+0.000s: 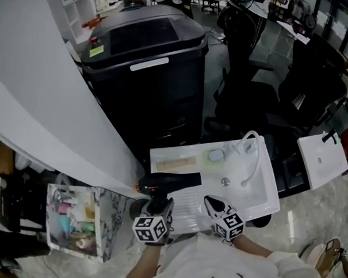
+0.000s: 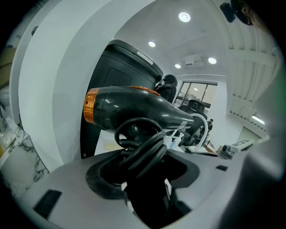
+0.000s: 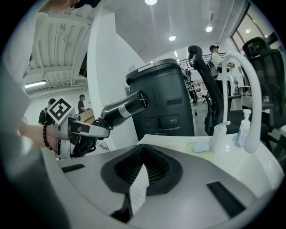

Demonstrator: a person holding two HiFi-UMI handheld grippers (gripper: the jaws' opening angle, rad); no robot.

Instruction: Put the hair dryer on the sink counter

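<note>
Lower centre: left gripper (image 1: 159, 203) clamps hair dryer (image 1: 169, 181) over sink counter (image 1: 266, 202).
Right gripper (image 1: 215, 203) closed, empty, just right; faucet (image 1: 253, 154), soap dish (image 1: 215, 156) beyond, black cabinet (image 1: 145, 67) above.

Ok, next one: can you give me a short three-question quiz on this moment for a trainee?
1. Multiple choice: what holds the hair dryer? A) the left gripper B) the right gripper C) nothing, it lies on the counter
2. True or false: the right gripper also grips the hair dryer.
3. Fill in: the band at the hair dryer's rear end is ____ in colour.

Key: 1 A, its jaws are closed on the handle. 2 False, its jaws are together with nothing between them. 3 Orange.
</note>
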